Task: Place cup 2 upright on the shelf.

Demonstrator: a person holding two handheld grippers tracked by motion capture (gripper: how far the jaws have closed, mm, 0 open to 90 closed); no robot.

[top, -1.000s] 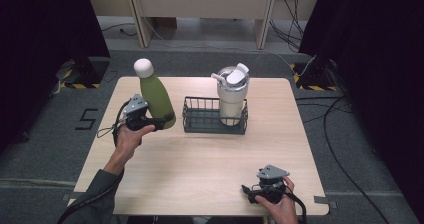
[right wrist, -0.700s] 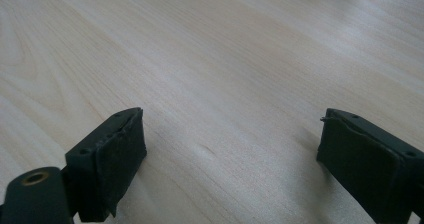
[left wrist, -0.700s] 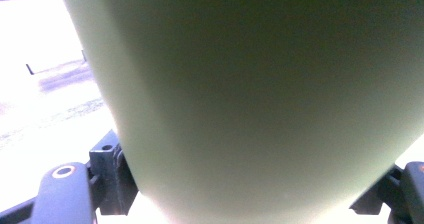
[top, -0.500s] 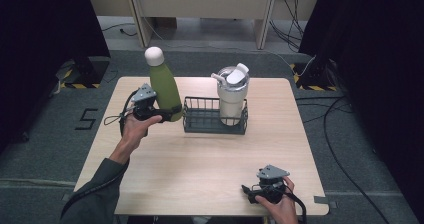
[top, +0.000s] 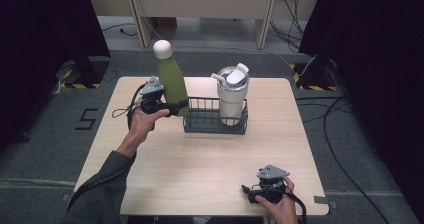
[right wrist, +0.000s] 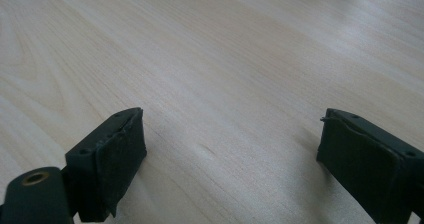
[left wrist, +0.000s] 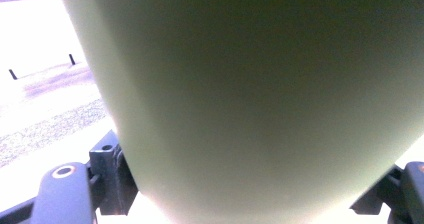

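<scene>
Your left gripper (top: 172, 107) is clamped on the lower body of the green bottle (top: 171, 81), its jaws pressed against both sides of it. In the left gripper view the bottle (left wrist: 260, 99) stands between the 2 black jaws, close against the camera. You hold the bottle upright with a slight tilt, its white cap (top: 162, 49) at the top, lifted off the wooden table (top: 200, 164). Its base sits at the left end of the black wire basket (top: 215, 124); from the high view you cannot tell whether it touches the rim.

The basket stands at the far middle of the table and holds 1 white tumbler (top: 232, 96) in its right half, upright, with its flip lid (top: 239, 74) raised.

Your right gripper (top: 250, 191) rests low at the near right edge of the table, well apart from the basket. Its jaws stand wide open with nothing between them, bare tabletop (right wrist: 215, 84) ahead of its fingers (right wrist: 112, 159).
</scene>
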